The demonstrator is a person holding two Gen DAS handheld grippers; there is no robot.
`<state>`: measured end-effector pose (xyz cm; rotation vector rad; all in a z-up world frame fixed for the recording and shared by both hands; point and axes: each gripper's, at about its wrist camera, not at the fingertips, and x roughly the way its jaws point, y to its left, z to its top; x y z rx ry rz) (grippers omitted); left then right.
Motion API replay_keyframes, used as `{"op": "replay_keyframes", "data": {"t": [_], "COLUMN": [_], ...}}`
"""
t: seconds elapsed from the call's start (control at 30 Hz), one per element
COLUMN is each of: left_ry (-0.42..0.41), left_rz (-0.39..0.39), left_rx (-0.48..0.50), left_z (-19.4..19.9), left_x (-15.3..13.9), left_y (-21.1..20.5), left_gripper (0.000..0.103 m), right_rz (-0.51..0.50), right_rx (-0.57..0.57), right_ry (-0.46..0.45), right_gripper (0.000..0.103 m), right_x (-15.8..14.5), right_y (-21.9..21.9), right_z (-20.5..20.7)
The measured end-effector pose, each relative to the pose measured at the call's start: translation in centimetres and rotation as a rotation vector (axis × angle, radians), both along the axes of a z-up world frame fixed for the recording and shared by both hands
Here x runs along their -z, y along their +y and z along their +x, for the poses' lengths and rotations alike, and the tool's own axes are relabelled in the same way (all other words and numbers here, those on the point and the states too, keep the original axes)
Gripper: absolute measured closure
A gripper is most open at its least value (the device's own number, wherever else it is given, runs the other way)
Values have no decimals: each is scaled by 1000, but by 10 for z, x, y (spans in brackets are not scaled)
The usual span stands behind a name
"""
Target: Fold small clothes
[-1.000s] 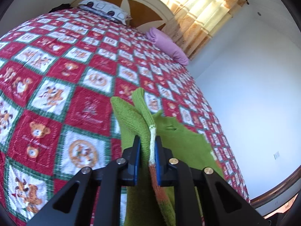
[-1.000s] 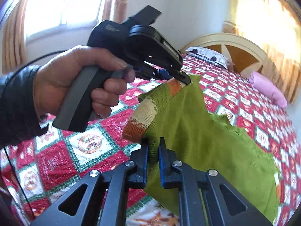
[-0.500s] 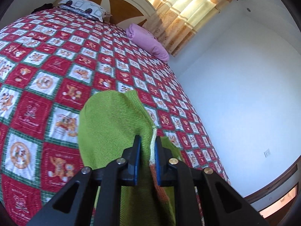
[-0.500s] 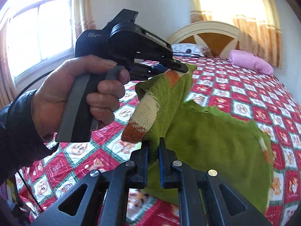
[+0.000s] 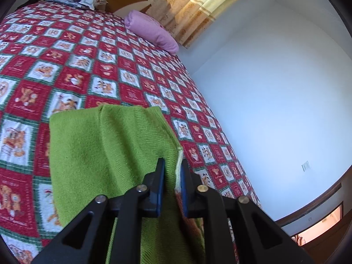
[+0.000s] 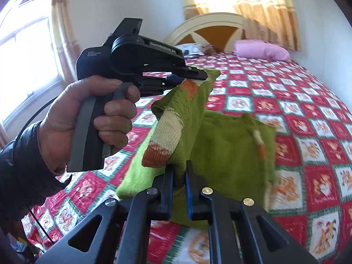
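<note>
Above the quilted bed [image 5: 92, 70], both claws pinch the green knit sweater: left claw [image 5: 172, 184] at its striped cuff, right claw [image 6: 178, 182] beside it. Best keep the held edge taut and lower both together, aligning edges.

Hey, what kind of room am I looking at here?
Most likely a bedroom: a bed under a red patchwork quilt, a pink pillow by the arched headboard, and curtains over the window.

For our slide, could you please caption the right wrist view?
Both grippers, left and right, pinch a green sweater above the quilt.
</note>
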<state>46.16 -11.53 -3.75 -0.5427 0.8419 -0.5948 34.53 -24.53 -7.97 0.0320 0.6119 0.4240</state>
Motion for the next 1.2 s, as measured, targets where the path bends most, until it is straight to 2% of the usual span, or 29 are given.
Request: {"op": "replay_keyframes", "data": {"t": [0.3,0.47,0.57,0.67,0.7,0.73,0.77,0.8,0.87,0.97,1.03,1.07,1.1,1.13,1.2], "left_ry": [36,27,13,-13,-35,-62,-105,-157,-203,-240,-246,-236,-225,-217,-199], "left_rz": [67,144,182,139,137,149,166,183,246,377,435,462,474,472,484], "left_rx": [77,138,153,154,157,151,131,108,82,11,-24,-41,-48,-43,-40], "left_z": [12,12,9,-2,-7,-14,-25,-39,-56,-82,-95,-100,-104,-106,-110], "left_x": [29,48,50,38,33,26,17,10,6,15,28,36,44,50,63], "left_y": [-60,-99,-109,-98,-93,-85,-74,-60,-42,-16,-4,-1,2,5,5], "left_gripper": [89,89,85,81,69,49,40,30,27,27,20,19,18,18,18], "right_rz": [69,109,157,199,203,191,161,138,129,147,162,141,105,56,47], "right_rx": [93,141,159,204,217,240,269,292,296,232,182,164,170,211,271], "right_ry": [112,181,223,252,251,237,214,187,122,89,81,96,106,128,193], "right_gripper": [95,95,93,87,86,76,60,55,54,54,54,59,72,99,99], "right_x": [24,42,51,54,52,46,40,35,19,3,1,4,8,17,32], "right_y": [-46,-67,-77,-92,-96,-99,-99,-98,-94,-79,-66,-58,-53,-49,-55], "right_z": [0,0,0,-5,-8,-13,-17,-20,-23,-10,3,14,22,31,36]}}
